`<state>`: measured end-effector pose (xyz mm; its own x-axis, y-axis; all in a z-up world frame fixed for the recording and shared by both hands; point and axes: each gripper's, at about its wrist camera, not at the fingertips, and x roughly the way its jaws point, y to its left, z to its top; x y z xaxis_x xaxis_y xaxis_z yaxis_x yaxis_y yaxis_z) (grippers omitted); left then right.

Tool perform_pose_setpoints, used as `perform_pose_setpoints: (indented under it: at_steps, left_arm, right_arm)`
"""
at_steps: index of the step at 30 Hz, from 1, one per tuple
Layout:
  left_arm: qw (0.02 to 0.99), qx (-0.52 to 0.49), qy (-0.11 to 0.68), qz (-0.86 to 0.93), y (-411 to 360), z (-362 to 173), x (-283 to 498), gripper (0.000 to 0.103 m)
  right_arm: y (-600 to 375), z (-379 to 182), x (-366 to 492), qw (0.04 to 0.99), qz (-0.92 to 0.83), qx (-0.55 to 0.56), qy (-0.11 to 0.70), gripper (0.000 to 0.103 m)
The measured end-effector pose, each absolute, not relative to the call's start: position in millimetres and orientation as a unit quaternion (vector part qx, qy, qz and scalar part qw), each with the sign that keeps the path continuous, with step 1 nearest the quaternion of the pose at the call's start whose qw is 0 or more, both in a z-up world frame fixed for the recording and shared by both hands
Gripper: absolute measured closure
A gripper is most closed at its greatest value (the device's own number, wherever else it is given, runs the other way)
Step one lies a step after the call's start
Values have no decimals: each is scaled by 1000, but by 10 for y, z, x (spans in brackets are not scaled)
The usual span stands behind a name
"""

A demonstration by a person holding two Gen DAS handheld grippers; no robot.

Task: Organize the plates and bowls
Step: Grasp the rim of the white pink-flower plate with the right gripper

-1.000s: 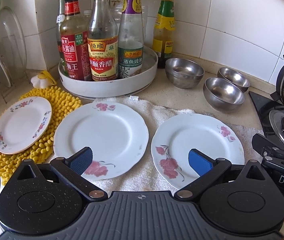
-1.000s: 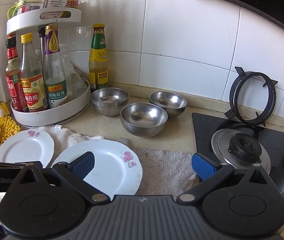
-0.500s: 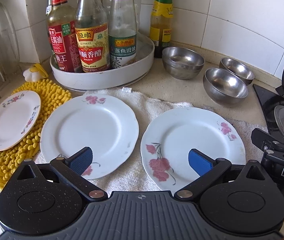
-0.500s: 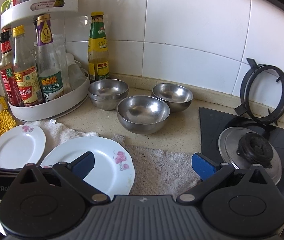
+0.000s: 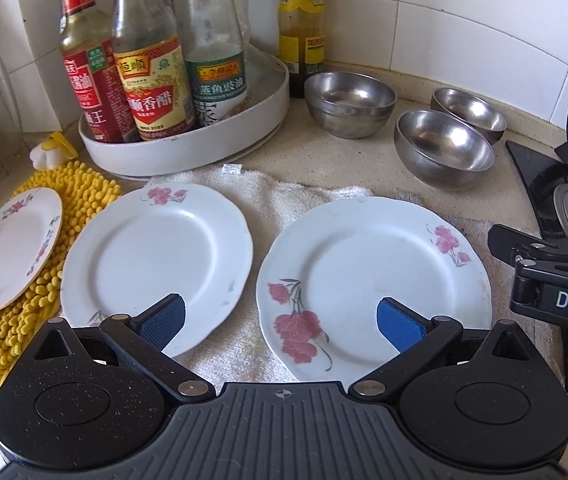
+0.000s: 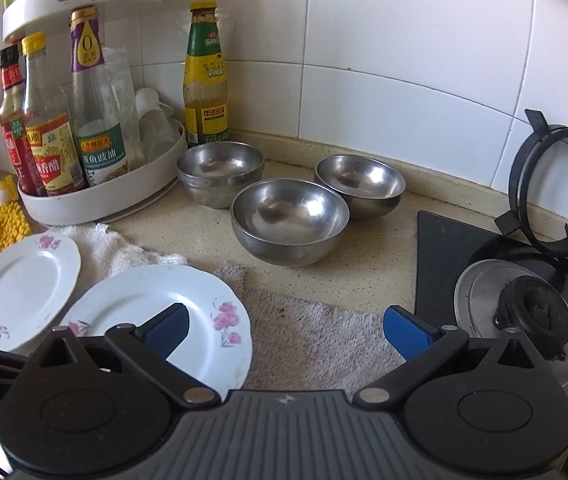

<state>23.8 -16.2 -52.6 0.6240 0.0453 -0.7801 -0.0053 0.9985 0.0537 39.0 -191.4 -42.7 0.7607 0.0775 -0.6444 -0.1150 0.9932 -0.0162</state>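
Left wrist view: left gripper and right gripper both spread, empty; thin right plate on towel may slip when pinched

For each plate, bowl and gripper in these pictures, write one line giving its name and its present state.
Left gripper: open, empty.
Right gripper: open, empty.
Right large plate: flat on the towel, empty.
Left large plate: flat on the towel, empty.
Small plate: on the yellow mat, empty.
Three steel bowls: upright, empty, unstacked.
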Motion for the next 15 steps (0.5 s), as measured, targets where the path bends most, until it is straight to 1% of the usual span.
perform_pose_setpoints:
  at_steps: [13,14,15]
  left_arm:
    - [888,31,458,17,-242,-658,319,0]
    - [887,32,460,13,-250,-667,318,0]
    - [886,32,462,9,-256,-675,320,0]
  right_arm:
    - [-2011,-594,687,926,86,-38,365,0]
    - [-2016,-618,729,923,94,-36,371,2]
    - [-2020,-643,771,919,105,-32,379,6]
